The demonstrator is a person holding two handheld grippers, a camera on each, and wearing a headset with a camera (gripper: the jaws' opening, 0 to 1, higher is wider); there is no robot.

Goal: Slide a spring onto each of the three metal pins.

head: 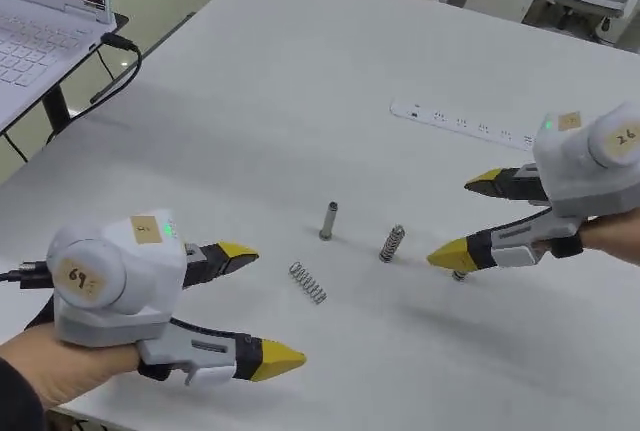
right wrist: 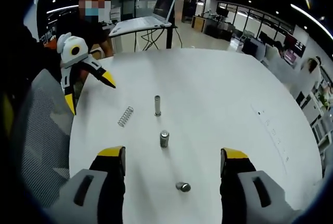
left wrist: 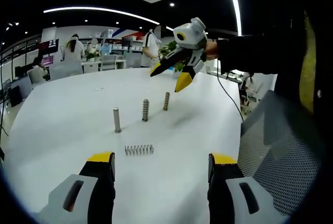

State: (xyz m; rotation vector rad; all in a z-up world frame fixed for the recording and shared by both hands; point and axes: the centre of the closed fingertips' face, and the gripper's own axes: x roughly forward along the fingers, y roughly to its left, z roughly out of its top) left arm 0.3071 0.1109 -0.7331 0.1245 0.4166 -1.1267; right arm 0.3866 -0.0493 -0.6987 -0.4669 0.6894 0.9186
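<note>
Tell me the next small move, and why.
Probably lower the left gripper over the loose spring and close on it. Its jaws stand open, and the spring lies flat on the table just ahead of them. Beyond it stands a bare pin with no spring on it.

A white table [head: 300,101] carries a flat white power strip [head: 460,123] near its far right edge. An open laptop [head: 40,21] sits on a separate dark stand [head: 53,109] left of the table, with a black cable [head: 130,69] plugged into its side. A grey mesh chair [left wrist: 276,146] stands beside the table.
</note>
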